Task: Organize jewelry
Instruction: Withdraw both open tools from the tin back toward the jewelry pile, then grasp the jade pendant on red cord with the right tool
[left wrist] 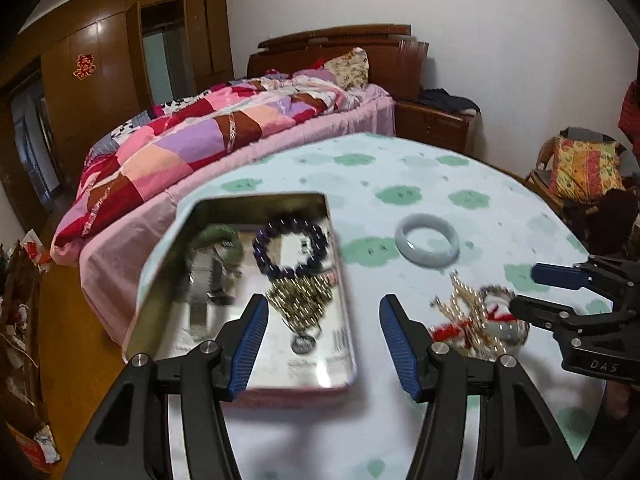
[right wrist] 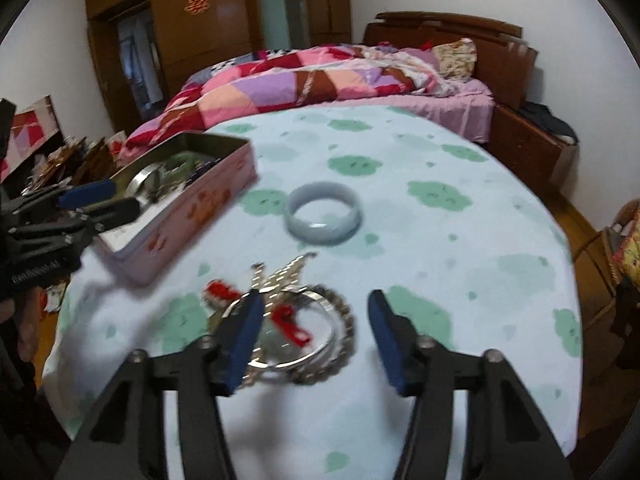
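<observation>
An open pink tin [left wrist: 260, 197] sits at the table's left edge. It holds a green bangle [left wrist: 218, 240], a dark purple bead bracelet [left wrist: 294, 246] and a gold chain with a pendant [left wrist: 298, 306]. My left gripper [left wrist: 324, 304] hovers open over the tin's right rim, with nothing between its fingers. A pale jade bangle [right wrist: 322, 214] lies alone on the cloth. Nearer me is a tangled pile [right wrist: 296, 328] of a silver bangle, a beaded bracelet, red cord and gold chain. My right gripper [right wrist: 316, 300] stands open just above this pile, its left finger over it, gripping nothing.
The round table [right wrist: 440, 240] has a white cloth with green patches. A bed with a patchwork quilt [left wrist: 192, 136] stands close behind it, with a wooden nightstand [left wrist: 436, 124] beside it. A chair with a floral cushion [left wrist: 580, 168] is at the right.
</observation>
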A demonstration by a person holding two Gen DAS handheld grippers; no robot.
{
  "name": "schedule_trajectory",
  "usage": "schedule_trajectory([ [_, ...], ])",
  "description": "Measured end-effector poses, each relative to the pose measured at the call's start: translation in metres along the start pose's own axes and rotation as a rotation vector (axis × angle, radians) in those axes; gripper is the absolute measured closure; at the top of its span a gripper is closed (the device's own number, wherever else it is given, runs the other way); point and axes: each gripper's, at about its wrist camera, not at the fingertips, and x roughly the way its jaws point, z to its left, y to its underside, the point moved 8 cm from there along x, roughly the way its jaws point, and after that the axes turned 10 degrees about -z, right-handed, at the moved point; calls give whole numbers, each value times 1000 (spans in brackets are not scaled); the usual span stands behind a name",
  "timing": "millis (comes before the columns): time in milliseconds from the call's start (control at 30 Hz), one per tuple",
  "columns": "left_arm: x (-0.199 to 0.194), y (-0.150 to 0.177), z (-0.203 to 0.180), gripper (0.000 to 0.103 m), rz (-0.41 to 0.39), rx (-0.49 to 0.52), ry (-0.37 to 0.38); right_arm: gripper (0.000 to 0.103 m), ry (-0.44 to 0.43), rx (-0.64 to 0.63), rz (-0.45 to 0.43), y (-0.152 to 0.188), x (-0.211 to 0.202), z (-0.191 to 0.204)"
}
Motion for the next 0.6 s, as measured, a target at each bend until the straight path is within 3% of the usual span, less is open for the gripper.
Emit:
schedule_trajectory([
  [400, 2, 9, -4, 45, 24, -4, 3, 62, -51, -55, 69, 22, 15, 18],
  [467, 2, 10, -7, 45, 25, 1, 6, 68, -52, -59, 70, 23, 15, 19],
  [500, 1, 9, -8, 45, 24, 4, 8, 78, -58, -60, 76, 24, 15, 20],
  [600, -1, 8, -10, 45, 19, 6, 12, 86, -71, -65, 61, 24, 12, 22],
])
